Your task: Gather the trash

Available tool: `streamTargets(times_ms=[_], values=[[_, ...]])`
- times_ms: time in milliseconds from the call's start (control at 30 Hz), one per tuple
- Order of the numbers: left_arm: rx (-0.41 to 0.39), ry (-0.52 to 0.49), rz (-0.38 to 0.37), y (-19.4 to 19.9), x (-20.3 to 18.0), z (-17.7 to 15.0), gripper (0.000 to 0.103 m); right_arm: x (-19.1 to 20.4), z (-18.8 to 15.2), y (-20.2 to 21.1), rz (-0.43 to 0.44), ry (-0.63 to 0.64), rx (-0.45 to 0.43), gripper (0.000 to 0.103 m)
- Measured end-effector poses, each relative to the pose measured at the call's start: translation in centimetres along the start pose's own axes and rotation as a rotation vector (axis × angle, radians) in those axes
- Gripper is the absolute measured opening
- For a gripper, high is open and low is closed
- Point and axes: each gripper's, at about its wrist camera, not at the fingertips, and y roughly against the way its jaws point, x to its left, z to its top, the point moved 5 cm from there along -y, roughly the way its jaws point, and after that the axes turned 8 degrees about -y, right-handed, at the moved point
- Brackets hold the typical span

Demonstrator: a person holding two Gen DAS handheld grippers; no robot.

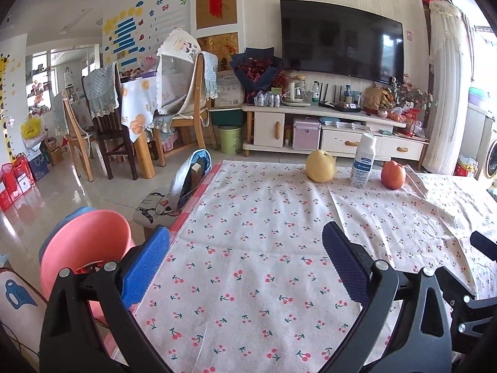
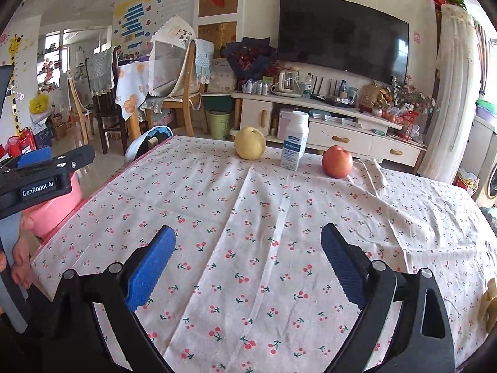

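Hovering over the near edge of the tabletop (image 2: 279, 217), the left claw (image 1: 245, 245) and right claw (image 2: 248, 245) are both gaping apart, holding nothing. Standing along the far edge are one bottle (image 2: 294, 140), likely the trash, one pear (image 2: 249, 143) and one apple (image 2: 337, 161). One pink bin (image 1: 84, 248) is waiting beside the left edge, probably to receive it.

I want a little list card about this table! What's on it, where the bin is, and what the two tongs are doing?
table cover: white cloth with cherry print
far edge, left to right: yellow pear, white milk bottle, red apple
bottle: upright, between the two fruits, touching neither
near right edge: banana peel, partly cut off
bin: pink bucket on the floor beside the table's left side
left tongs: open, holding nothing
right tongs: open, holding nothing
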Motion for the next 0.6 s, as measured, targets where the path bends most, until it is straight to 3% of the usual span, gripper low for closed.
streamTargets(times_ms=[600], values=[[-0.067,-0.083,-0.070,4.2,-9.3,3.4,0.099,-9.2,2.0,4.2,-0.116,-0.112,-0.146,0.096]])
